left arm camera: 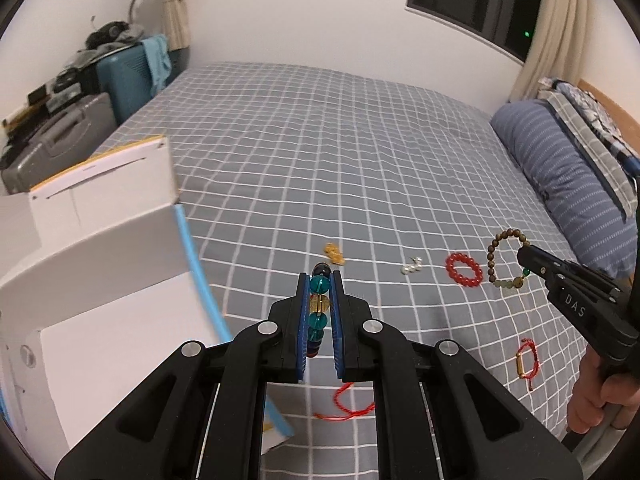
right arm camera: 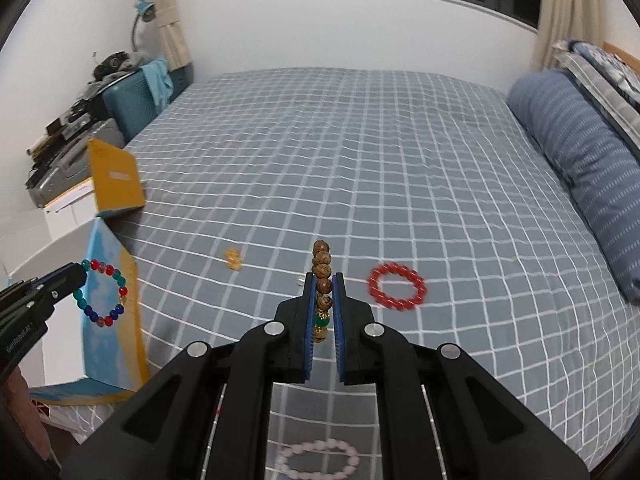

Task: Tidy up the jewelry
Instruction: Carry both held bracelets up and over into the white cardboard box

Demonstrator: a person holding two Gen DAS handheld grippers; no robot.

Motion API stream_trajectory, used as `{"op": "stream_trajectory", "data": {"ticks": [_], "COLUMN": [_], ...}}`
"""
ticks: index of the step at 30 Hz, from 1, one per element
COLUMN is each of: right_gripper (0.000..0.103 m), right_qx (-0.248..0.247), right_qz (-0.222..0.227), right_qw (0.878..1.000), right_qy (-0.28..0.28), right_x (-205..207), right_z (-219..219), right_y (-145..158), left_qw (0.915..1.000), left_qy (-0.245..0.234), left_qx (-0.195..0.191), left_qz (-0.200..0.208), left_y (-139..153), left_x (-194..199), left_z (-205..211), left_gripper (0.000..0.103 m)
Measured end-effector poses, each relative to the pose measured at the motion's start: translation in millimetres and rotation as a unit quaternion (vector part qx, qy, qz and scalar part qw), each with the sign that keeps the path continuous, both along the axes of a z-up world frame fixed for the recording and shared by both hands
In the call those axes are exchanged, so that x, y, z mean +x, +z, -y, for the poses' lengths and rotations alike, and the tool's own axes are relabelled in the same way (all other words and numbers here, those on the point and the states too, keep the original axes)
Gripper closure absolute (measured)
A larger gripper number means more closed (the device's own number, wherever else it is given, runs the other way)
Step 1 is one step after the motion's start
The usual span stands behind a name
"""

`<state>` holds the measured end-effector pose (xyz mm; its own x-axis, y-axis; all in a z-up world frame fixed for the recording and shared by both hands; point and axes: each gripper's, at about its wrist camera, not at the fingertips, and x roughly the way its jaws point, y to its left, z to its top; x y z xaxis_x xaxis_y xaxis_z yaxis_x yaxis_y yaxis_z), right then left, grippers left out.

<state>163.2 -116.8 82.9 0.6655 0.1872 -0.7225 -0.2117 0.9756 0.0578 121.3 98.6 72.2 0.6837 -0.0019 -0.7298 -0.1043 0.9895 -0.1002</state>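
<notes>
- Black linkage arms fill the bottom of the left wrist view, and between them the left gripper (left arm camera: 319,280) is seen with its blue-padded fingers (left arm camera: 303,328) closed narrowly on a multicoloured bead bracelet (left arm camera: 319,304), held edge-on at the lower centre.
- A white box (left arm camera: 100,264) with a blue rim is seen at the left of the frame, raised above the checked bed (left arm camera: 320,152); it is judged to be the likely place for the jewelry.
- Loose pieces are scattered on the bed across the middle right: a small gold charm (left arm camera: 334,254), pearl earrings (left arm camera: 412,266), a red bead bracelet (left arm camera: 464,269), and lower right a red cord bracelet (left arm camera: 527,362); a loose red cord (left arm camera: 346,402) lies at the bottom centre.
- At the right edge the right gripper (left arm camera: 526,258) is seen holding a wooden bead bracelet (left arm camera: 506,260), which hangs as an open ring.
- In the right wrist view, the right gripper's fingers are closed on the wooden beads at the lower centre, and a pink bracelet (right arm camera: 318,458) is blurred at the bottom.
- The multicoloured ring is shown hanging from the left gripper at the left, in front of the box.
- Both strands are judged light, limp and smooth-beaded, so a grip across several beads is thought best; glass beads may chip if dropped.
</notes>
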Motion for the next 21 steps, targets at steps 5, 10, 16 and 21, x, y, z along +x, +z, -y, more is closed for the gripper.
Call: {"op": "stream_trajectory", "data": {"ticks": [5, 10, 16, 21], "right_gripper": [0.096, 0.096, 0.096, 0.096], "right_qx": [0.002, 0.003, 0.007, 0.004], "right_qz": [0.010, 0.017, 0.023, 0.022], "right_qw": [1.000, 0.998, 0.994, 0.988], "right_qy": [0.026, 0.054, 0.106, 0.153], "right_x": [-3, -6, -15, -27], "right_z": [-28, -61, -118, -169], "right_y": [11, 18, 26, 24], "left_qw": [0.9996, 0.9983, 0.9948, 0.9898], "left_qy": [0.027, 0.056, 0.100, 0.141], "left_qx": [0.003, 0.008, 0.014, 0.016], "left_qz": [0.006, 0.011, 0.010, 0.006], "left_y": [9, 17, 21, 15], "left_x": [-11, -25, -51, -76], "left_z": [-22, -49, -89, -124], "left_gripper": [0.094, 0.094, 0.094, 0.094]}}
